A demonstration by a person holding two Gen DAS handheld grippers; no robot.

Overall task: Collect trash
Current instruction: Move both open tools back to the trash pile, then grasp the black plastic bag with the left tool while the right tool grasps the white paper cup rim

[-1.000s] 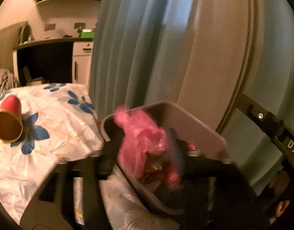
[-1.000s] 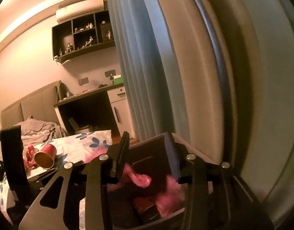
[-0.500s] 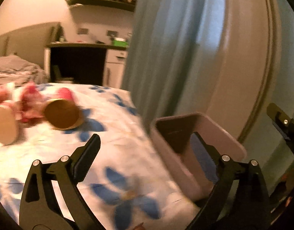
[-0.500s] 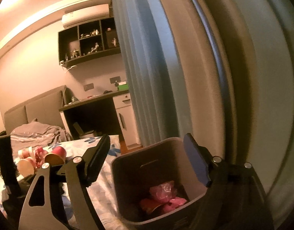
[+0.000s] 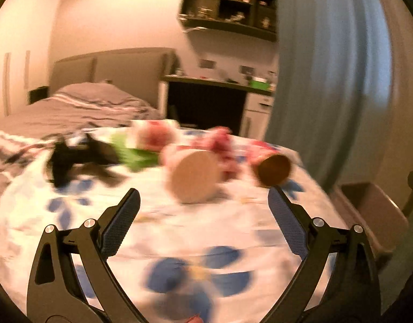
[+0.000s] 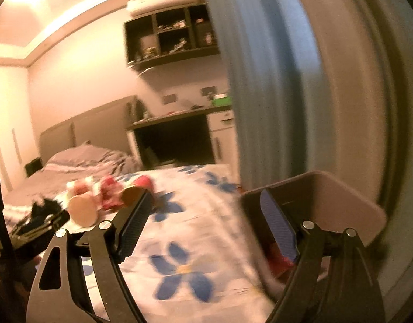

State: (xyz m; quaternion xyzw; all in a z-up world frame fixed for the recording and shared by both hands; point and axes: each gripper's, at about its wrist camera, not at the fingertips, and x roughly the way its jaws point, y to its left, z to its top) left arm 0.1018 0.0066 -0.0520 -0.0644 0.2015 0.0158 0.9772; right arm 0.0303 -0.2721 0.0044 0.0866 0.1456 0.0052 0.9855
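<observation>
On the bedspread (image 5: 179, 231), toppled cups (image 5: 194, 179) face both empty, wide-open jaws.

A floral bedsheet (image 5: 195, 231), blue curtain (image 5: 327, 80), dark desk (image 6: 176, 134) and wall shelf (image 6: 174, 35).

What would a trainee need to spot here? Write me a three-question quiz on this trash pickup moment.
1. True or false: the left gripper is shut on a piece of trash.
2. Multiple choice: where does the trash bin stand in the right wrist view? A) on the desk B) beside the edge of the floral bedspread, near the curtain C) on the wall shelf
3. Fill in: the two paper cups on the bedspread lie on their ____.

Key:
1. False; both the left gripper and the right gripper are open and empty.
2. B
3. Sides, open mouths toward the camera.
</observation>
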